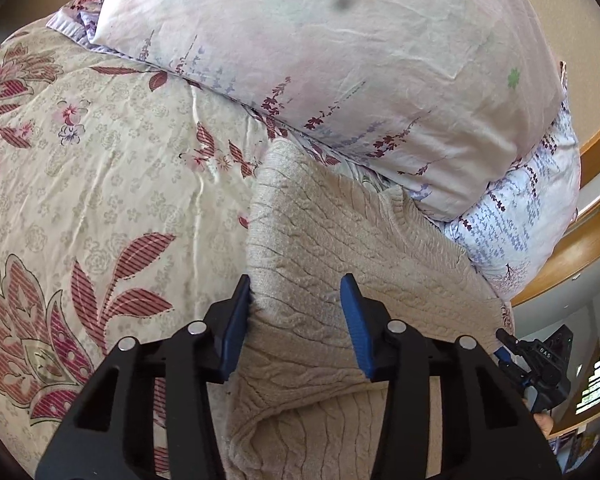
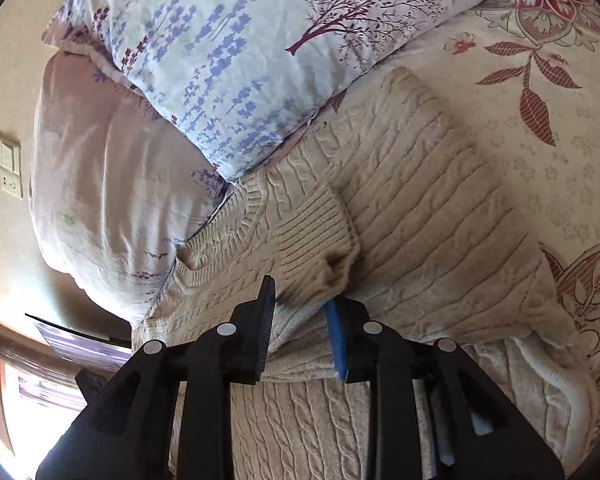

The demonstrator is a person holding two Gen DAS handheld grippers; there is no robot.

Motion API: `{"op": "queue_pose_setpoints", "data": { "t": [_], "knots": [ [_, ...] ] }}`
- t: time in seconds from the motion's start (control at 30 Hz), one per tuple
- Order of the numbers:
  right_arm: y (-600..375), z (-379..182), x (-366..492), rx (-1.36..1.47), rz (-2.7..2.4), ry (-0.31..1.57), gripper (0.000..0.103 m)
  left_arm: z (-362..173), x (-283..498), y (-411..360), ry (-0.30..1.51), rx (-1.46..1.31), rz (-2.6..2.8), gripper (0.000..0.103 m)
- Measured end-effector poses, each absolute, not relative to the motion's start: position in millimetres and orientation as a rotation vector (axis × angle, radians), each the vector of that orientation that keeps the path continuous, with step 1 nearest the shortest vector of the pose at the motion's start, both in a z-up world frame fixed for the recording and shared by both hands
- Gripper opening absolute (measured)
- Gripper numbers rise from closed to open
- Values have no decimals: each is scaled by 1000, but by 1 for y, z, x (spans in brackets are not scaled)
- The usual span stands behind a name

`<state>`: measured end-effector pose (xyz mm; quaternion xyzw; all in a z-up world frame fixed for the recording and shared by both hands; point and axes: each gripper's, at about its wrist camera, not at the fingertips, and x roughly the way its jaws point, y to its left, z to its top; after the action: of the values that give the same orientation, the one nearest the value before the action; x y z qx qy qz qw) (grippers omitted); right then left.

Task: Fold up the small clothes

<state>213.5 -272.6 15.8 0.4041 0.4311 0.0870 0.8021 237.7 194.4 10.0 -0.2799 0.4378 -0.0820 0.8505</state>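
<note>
On the floral bedspread (image 1: 112, 184), against the stacked pillows (image 1: 340, 64), lies the beige cable-knit sweater (image 1: 340, 232); note it runs lengthwise away from both of your grippers toward the pillows.

Left gripper (image 1: 296, 312): jaws part-way apart, straddling a raised fold at the sweater's left edge. The left pad touches the knit; the right pad sits on top of the cloth, so whether the fold is truly pinched cannot be told.

Right gripper (image 2: 300, 320): jaws narrowly apart around the folded-in sleeve, just behind its ribbed cuff (image 2: 320, 236); the knit fills the gap and appears gripped.

Key relation: the cuff lies straight ahead of your right jaws, pointing across the body toward the neckline (image 2: 236, 216). Judgement: your right hand is nearer the sleeve, your left nearer the side edge.
</note>
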Motion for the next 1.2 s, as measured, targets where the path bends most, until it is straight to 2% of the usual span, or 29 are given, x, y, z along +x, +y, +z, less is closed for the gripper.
{"op": "queue_pose_setpoints", "data": {
  "t": [0.07, 0.1, 0.13, 0.17, 0.3, 0.5, 0.57, 0.67, 0.7, 0.73, 0.77, 0.8, 0.83, 0.9, 1.2],
  "knots": [
    [-272, 13, 215, 850, 168, 921, 24, 9, 241, 196, 928, -602, -174, 36],
    [-271, 13, 218, 830, 159, 925, 18, 9, 244, 194, 931, -600, -176, 28],
    [-269, 16, 219, 805, 152, 923, 9, 8, 246, 193, 932, -595, -182, 13],
    [-266, 21, 218, 787, 170, 898, 8, 9, 248, 192, 927, -592, -186, 11],
    [-255, 55, 202, 700, 254, 703, 8, 13, 243, 205, 863, -632, -162, 8],
    [-266, 21, 213, 620, 45, 865, 7, 1, 244, 212, 880, -650, -121, 8],
    [-271, 17, 210, 620, 40, 867, 3, 0, 244, 209, 881, -636, -116, 9],
    [-272, 25, 199, 586, 17, 867, 7, 4, 241, 207, 885, -608, -115, 17],
    [-274, 30, 192, 575, 20, 856, 14, 7, 237, 208, 876, -606, -112, 24],
    [-276, 35, 184, 571, 31, 840, 22, 10, 231, 209, 865, -604, -122, 37],
    [-279, 40, 175, 577, 46, 823, 43, 14, 223, 211, 851, -601, -131, 44],
    [-284, 44, 164, 588, 63, 802, 60, 19, 213, 213, 832, -598, -140, 56],
    [-287, 48, 155, 597, 81, 779, 63, 24, 202, 215, 814, -591, -159, 61],
    [-297, 56, 132, 588, 127, 754, 64, 30, 179, 216, 799, -559, -211, 63],
    [-344, 33, 49, 559, 174, 836, 63, 14, 69, 213, 835, -515, -329, 62]
  ]
}}
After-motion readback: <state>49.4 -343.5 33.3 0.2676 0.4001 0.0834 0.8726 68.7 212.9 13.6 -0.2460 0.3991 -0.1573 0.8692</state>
